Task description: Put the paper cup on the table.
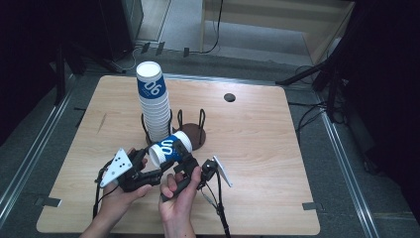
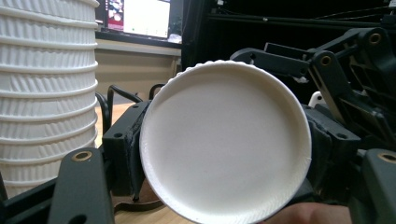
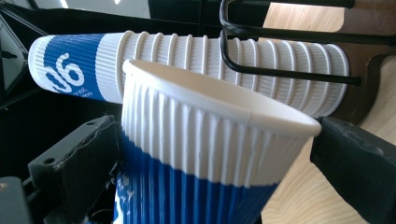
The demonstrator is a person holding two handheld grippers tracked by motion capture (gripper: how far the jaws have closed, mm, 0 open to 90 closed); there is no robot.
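Cup [image 3: 205, 154] pinched by both claws; left gripper view shows its white base.

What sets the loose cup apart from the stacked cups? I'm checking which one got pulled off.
The loose cup lies on its side above the table, gripped by the right gripper; the stack of cups stands upside down in the wire holder. The loose cup is single; the stack holds many nested cups. Both are ribbed white paper with a blue band.
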